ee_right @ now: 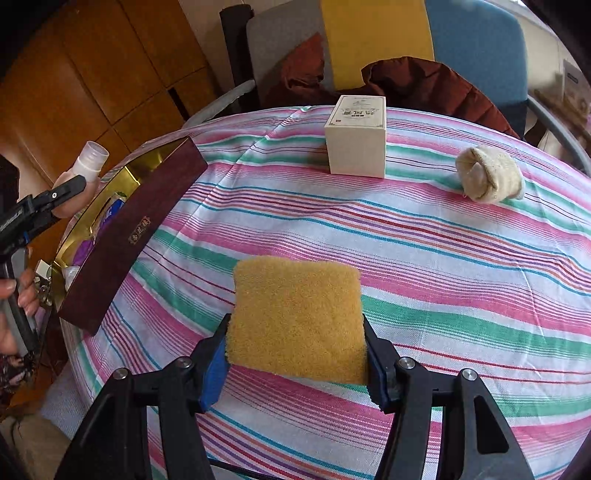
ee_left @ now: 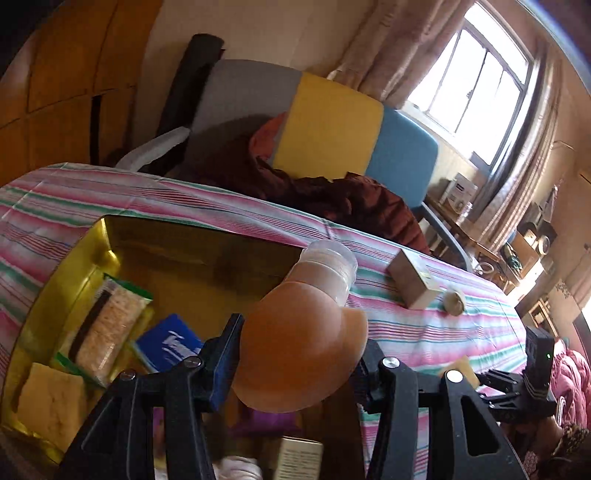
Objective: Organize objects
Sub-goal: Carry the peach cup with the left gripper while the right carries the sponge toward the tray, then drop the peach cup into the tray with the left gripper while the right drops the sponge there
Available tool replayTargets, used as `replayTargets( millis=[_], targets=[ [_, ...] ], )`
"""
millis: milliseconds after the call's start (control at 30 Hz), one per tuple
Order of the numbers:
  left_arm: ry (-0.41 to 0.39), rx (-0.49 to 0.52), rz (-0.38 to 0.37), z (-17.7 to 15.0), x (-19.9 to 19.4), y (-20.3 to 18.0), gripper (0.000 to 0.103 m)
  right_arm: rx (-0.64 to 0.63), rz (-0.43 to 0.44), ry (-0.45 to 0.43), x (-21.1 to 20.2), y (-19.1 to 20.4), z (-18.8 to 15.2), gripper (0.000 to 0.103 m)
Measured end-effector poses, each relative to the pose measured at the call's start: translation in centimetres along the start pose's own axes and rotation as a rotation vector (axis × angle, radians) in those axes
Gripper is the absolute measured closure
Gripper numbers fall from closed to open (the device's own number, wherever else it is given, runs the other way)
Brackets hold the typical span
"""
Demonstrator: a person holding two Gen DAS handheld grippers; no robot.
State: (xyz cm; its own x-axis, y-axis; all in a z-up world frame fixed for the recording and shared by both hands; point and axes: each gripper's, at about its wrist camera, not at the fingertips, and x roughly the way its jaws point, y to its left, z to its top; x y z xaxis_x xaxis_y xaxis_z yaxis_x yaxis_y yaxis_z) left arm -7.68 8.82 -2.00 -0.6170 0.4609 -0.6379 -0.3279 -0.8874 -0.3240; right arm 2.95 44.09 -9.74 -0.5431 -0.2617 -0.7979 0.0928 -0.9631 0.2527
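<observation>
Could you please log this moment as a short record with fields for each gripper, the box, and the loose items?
left gripper: shut on peach bottle, held above the gold-lined box
right gripper: shut on yellow sponge, over the striped cloth
box contents: cracker packet, blue packet, second yellow sponge
loose on cloth: cream carton, rolled sock

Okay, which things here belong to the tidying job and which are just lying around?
Job:
left claw shut on orange plastic bottle
right claw shut on yellow sponge
gold-lined maroon box
cream cardboard box
rolled cream sock

Lying about:
dark red jacket
multicoloured chair
</observation>
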Motion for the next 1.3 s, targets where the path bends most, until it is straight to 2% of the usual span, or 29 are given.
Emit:
replayTargets(
  millis=[267,400,567,700,800,900,1000,1167,1300],
  targets=[
    [0.124,-0.19,0.113,3.3,4.3,8.0,0.051,-0.022,-0.007,-0.006,0.2,0.3,0.0,0.041],
    [0.127,-0.273,0.172,4.1,5.6,10.5,0.049,-0.047,-0.012,-0.007,0.3,0.5,-0.1,0.04],
    [0.079,-0.345,0.19,4.2,4.8,12.0,0.042,-0.062,-0.015,-0.009,0.3,0.6,-0.2,0.04],
    [0.041,-0.32,0.158,2.9,2.9,11.5,0.038,-0.081,-0.034,-0.007,0.5,1.0,-0.3,0.039],
    [0.01,-0.297,0.169,1.6,1.3,10.8,0.038,-0.093,-0.067,0.001,0.7,1.5,-0.2,0.038],
    [-0.005,-0.312,0.145,0.3,0.3,10.4,0.038,-0.062,-0.094,0.021,0.9,1.7,0.3,0.038],
    [0.008,-0.316,0.109,-1.3,-0.6,10.1,0.038,0.008,-0.048,0.026,0.5,2.2,1.3,0.04],
    [0.022,-0.248,0.106,-3.3,-1.9,8.7,0.038,-0.056,0.044,-0.036,-0.9,7.9,5.2,0.04],
    [0.013,-0.223,0.102,-4.1,-2.6,8.1,0.038,-0.138,0.094,-0.027,0.4,13.7,7.9,0.04]
  ],
)
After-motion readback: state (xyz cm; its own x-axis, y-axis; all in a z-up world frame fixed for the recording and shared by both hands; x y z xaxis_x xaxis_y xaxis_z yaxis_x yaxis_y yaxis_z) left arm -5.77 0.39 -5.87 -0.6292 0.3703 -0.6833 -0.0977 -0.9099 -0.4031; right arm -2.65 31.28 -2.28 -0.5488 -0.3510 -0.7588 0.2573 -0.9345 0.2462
